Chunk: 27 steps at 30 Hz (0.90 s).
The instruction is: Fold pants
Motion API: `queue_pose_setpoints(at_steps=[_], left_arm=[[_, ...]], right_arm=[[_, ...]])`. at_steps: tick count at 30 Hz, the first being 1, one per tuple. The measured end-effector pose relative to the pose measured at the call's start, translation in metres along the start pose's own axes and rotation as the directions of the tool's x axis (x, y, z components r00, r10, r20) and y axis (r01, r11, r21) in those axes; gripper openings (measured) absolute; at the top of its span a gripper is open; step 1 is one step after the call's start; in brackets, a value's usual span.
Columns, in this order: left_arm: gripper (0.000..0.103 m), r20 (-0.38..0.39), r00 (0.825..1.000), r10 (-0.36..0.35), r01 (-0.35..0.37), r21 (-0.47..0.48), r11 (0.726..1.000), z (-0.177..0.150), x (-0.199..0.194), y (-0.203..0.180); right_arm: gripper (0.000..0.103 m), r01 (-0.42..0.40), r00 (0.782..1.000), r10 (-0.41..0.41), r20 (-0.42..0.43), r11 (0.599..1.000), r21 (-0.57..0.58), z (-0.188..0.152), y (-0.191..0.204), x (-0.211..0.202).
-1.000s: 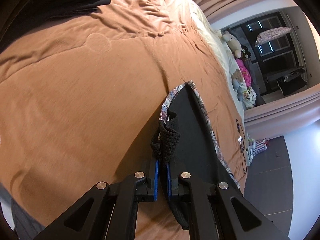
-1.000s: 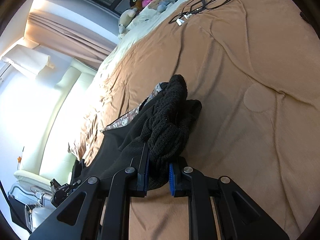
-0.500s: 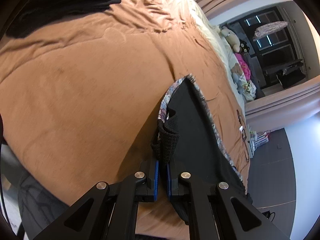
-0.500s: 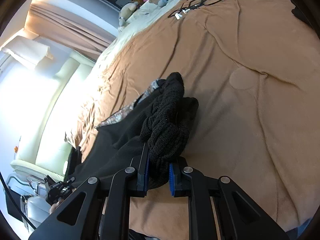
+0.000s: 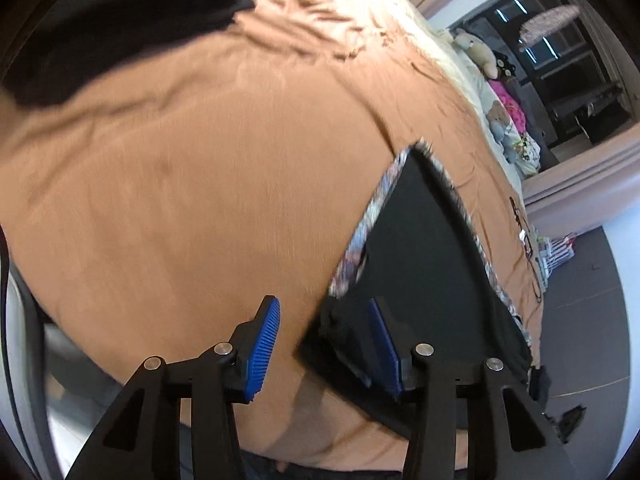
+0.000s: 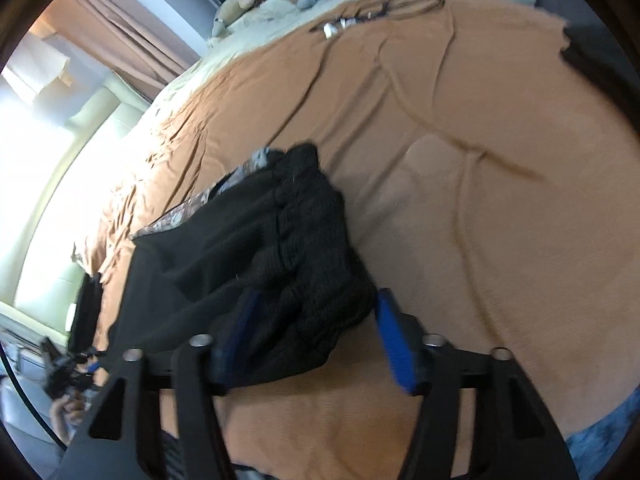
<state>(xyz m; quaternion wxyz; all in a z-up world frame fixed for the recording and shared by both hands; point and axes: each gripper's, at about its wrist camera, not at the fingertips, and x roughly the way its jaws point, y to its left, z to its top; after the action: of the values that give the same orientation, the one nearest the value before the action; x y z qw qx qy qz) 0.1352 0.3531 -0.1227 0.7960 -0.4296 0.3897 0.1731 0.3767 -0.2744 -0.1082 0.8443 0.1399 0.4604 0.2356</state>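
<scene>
The black pants (image 5: 424, 264) with a patterned lining edge lie on the brown blanket (image 5: 208, 184) near the bed's front edge. My left gripper (image 5: 324, 338) is open, its blue pads apart, with the pants' knitted corner lying loose between them. In the right wrist view the pants (image 6: 224, 256) lie bunched, their black knitted waistband (image 6: 312, 240) heaped in front. My right gripper (image 6: 316, 332) is open around that waistband and does not pinch it.
A dark garment (image 5: 104, 24) lies at the blanket's far left. Black cables (image 6: 384, 8) lie on the blanket's far side. Stuffed toys (image 5: 480, 52) and pillows sit at the head of the bed. Curtains and a dark window lie beyond.
Both grippers were shut on the pants' waistband and have opened. The pants have dropped onto the blanket at the near edge. Both views are blurred by motion.
</scene>
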Motion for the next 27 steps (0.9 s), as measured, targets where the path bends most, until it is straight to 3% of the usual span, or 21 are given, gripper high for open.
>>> queue_pose_setpoints(at_steps=[8,16,27], left_arm=[[0.048,0.019,0.999,0.035,-0.037,0.16,0.986,0.038,0.004,-0.038],[0.049,0.001,0.999,0.043,-0.041,0.319,0.947,0.07,0.03,-0.081],[0.048,-0.023,0.998,0.057,-0.043,0.39,0.92,0.097,0.072,-0.115]], right_arm=[[0.061,0.047,0.999,-0.045,0.03,0.996,-0.077,0.013,0.021,-0.009],[0.061,0.075,0.997,-0.075,0.01,0.977,-0.198,0.029,0.051,0.012],[0.061,0.084,0.994,-0.101,-0.028,0.929,-0.359,0.058,0.102,0.057]])
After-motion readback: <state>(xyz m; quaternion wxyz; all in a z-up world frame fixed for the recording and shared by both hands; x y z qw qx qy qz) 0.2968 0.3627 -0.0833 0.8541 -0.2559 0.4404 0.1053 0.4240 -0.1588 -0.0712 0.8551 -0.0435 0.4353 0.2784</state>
